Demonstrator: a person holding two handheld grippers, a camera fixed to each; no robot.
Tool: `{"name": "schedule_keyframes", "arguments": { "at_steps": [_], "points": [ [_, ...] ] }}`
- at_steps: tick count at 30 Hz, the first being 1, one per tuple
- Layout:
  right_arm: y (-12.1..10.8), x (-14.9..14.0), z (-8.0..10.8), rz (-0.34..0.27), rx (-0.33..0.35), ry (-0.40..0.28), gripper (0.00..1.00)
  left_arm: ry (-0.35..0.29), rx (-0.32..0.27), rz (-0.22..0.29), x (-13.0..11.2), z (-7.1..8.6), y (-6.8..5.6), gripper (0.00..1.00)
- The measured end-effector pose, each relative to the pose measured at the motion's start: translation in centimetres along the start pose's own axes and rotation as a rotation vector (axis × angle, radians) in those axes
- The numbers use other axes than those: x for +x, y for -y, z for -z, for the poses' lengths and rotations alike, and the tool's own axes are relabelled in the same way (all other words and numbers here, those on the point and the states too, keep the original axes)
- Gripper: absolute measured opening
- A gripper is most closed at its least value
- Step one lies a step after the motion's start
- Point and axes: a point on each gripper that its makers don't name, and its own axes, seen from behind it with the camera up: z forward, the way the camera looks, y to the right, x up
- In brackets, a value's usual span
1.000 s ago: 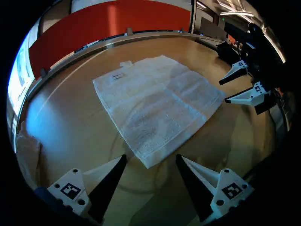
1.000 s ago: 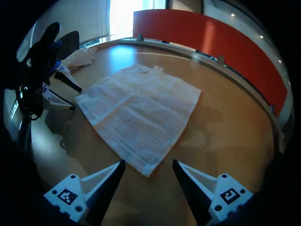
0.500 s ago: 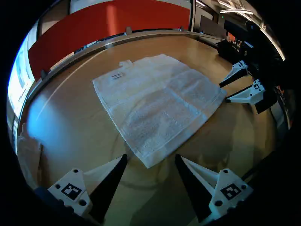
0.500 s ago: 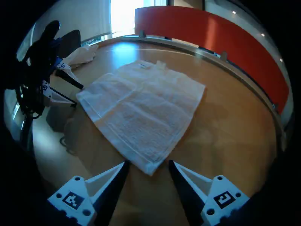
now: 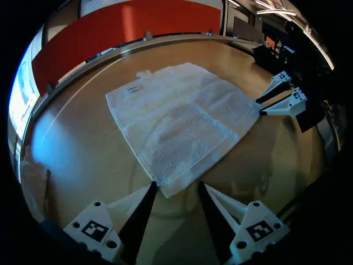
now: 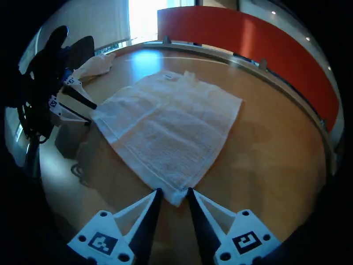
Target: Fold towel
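Note:
A white towel (image 5: 176, 126) lies flat on the wooden table (image 5: 75, 145), with a small label near its far corner. My left gripper (image 5: 176, 185) is open, its jaws narrowed around the towel's near corner, which lies between the fingertips. The right gripper (image 5: 260, 107) sits at the towel's right corner. In the right gripper view the same towel (image 6: 170, 126) spreads ahead. My right gripper (image 6: 174, 192) is still open by a small gap, its fingers close on either side of the nearest corner. The left gripper (image 6: 92, 114), held by a dark-sleeved hand, is at the towel's left corner.
A crumpled pale cloth (image 6: 95, 66) lies at the table's far left edge. A red panel (image 6: 256, 39) runs behind the table's metal rim (image 5: 132, 46). Bare wood surrounds the towel on all sides.
Both grippers moved in to the towel's corners and their jaws narrowed around them, the right more than the left. The towel has not moved.

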Motion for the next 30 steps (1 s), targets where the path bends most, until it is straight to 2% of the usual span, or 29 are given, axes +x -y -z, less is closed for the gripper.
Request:
{"name": "schedule_keyframes", "arguments": {
  "at_steps": [2,8,12,19,26,30],
  "points": [
    [-0.05,-0.01,0.01,-0.003,-0.001,-0.001,0.41,0.001,0.001,0.001,0.01,0.02,-0.09,0.64],
    [-0.10,-0.04,0.04,-0.005,-0.008,-0.001,0.29,0.009,0.011,0.017,0.01,0.04,0.04,0.47],
    [0.03,0.07,0.15,-0.007,-0.008,-0.005,0.21,0.013,0.031,0.037,0.05,0.00,0.56,0.24],
    [0.53,0.55,0.45,-0.035,0.010,-0.016,0.12,0.016,0.038,0.061,0.05,0.10,0.65,0.18],
    [0.55,0.54,0.70,-0.039,0.012,-0.015,0.10,0.019,0.022,0.102,0.13,0.22,0.38,0.17],
    [0.61,0.55,0.80,-0.037,0.016,-0.014,0.10,0.018,0.025,0.097,0.11,0.21,0.25,0.17]
  ]
}}
